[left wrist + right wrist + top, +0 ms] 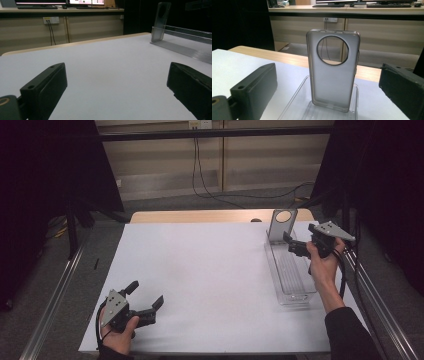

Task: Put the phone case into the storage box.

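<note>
Fingers spread on both grippers (nothing held), translucent phone case [333, 72] upright at clear tray's [295, 292] far end

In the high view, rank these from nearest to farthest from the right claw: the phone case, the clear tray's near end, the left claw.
From the right claw:
1. Phone case, standing upright just beyond it at the tray's far end.
2. Clear tray's near end, toward the person on the right side.
3. Left claw, across the white table at its near left.
</note>
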`<state>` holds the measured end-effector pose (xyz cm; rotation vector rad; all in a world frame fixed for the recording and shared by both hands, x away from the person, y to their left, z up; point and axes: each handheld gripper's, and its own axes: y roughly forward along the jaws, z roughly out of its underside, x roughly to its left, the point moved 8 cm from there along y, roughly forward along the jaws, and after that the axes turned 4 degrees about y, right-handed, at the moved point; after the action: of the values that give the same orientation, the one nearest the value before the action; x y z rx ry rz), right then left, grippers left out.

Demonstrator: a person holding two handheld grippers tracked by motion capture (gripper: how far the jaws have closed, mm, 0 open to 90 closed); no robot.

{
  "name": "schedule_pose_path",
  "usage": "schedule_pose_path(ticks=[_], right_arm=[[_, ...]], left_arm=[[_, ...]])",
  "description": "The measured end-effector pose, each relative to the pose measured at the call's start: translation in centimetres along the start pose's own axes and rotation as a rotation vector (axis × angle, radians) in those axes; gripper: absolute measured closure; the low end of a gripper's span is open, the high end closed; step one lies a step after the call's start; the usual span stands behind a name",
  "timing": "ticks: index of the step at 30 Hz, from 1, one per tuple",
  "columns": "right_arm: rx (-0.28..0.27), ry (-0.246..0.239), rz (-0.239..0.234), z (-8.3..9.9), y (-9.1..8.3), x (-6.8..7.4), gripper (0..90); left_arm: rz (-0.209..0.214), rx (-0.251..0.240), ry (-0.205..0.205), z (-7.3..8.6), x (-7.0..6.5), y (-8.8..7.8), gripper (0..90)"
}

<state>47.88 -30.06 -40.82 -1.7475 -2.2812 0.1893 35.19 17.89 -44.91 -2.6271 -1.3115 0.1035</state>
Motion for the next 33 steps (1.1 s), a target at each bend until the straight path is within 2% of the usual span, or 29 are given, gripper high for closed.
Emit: schedule_pose_path(ticks=[4,5,13,20,33], right_arm=[[-0.025,0.011,-0.011,-0.1,-0.7,-0.1,1.3],[-0.041,-0.001,-0.026,-0.2,-1.2,0.1,1.3],[-0.052,-0.018,-0.053,0.1,-2.5,0.5,1.2],[-0.061,0.0,-0.058,0.5,-3.4,0.5,1.1],[-0.075,0.022,-0.046,1.4,-6.0,-0.3,0.8]], left_arm=[[-0.003,-0.002,0.001,0.0,0.0,0.0,3.0],[-0.005,-0.005,-0.004,-0.1,0.0,0.0,3.0],[-0.011,-0.006,-0.005,-0.1,0.1,-0.1,2.9],[-0.014,-0.006,-0.014,0.0,0.2,-0.1,2.6],[-0.013,-0.012,-0.021,-0.1,0.3,-0.1,2.6]])
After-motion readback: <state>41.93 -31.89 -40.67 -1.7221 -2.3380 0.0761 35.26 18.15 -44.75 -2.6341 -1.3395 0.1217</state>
